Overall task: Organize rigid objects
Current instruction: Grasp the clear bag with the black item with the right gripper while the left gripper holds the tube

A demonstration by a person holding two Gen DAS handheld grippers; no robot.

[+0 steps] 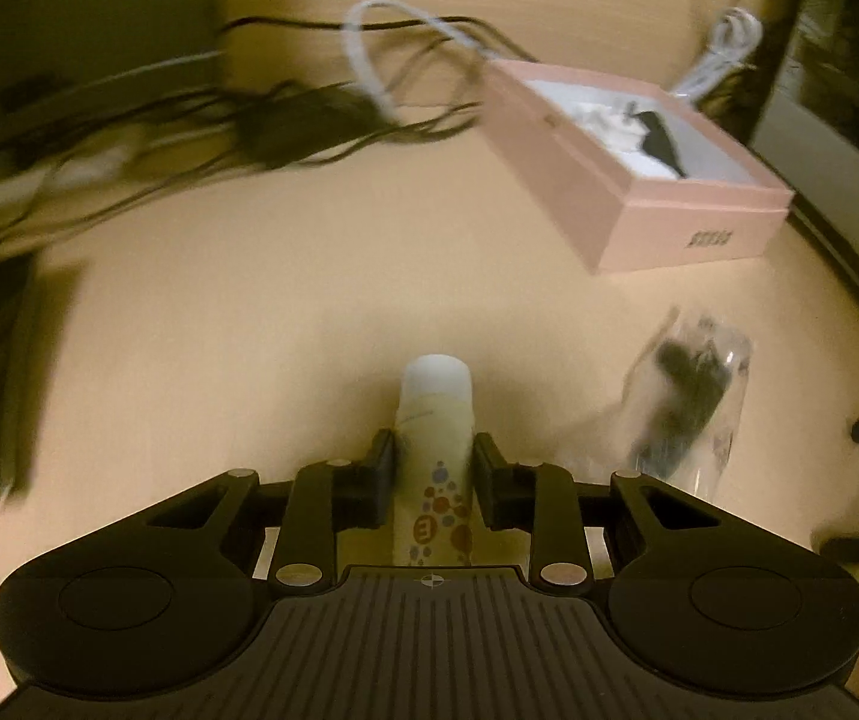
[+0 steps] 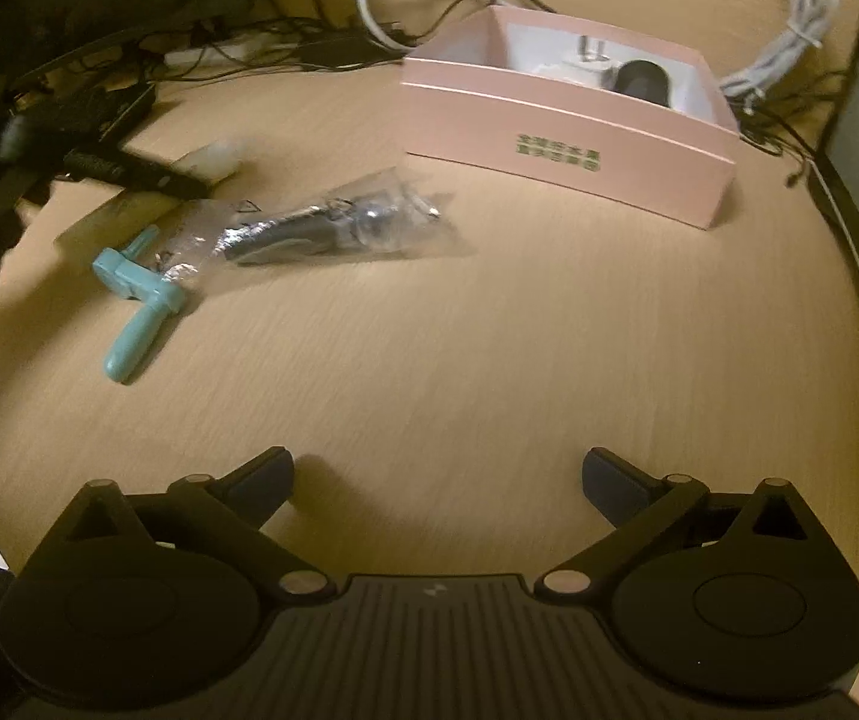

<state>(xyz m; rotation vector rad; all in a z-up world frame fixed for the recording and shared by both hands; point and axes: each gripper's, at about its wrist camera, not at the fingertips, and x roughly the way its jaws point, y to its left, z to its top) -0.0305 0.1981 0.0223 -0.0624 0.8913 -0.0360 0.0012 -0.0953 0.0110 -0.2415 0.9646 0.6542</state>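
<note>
Left wrist view: the left gripper [image 1: 434, 468] is closed narrowly on a small cream plastic bottle with a white cap and coloured dots [image 1: 436, 432], a pad pressing each side. The bottle is held above the light wood-grain worktop [image 1: 249, 312], nearer the camera than the open pink cardboard box [image 1: 639, 180]. A clear plastic bag holding dark items [image 1: 690, 396] lies between the box and the gripper, to the bottle's right.

Right wrist view: the right gripper [image 2: 438, 480] is spread wide with nothing between its fingers, over bare worktop [image 2: 489, 330]. The pink box [image 2: 573, 120] sits far ahead, holding white and dark items. Left of the box lie the clear bag [image 2: 321, 222] and a teal plastic tool [image 2: 138, 300]. Tangled cables [image 2: 201, 48] lie behind.
</note>
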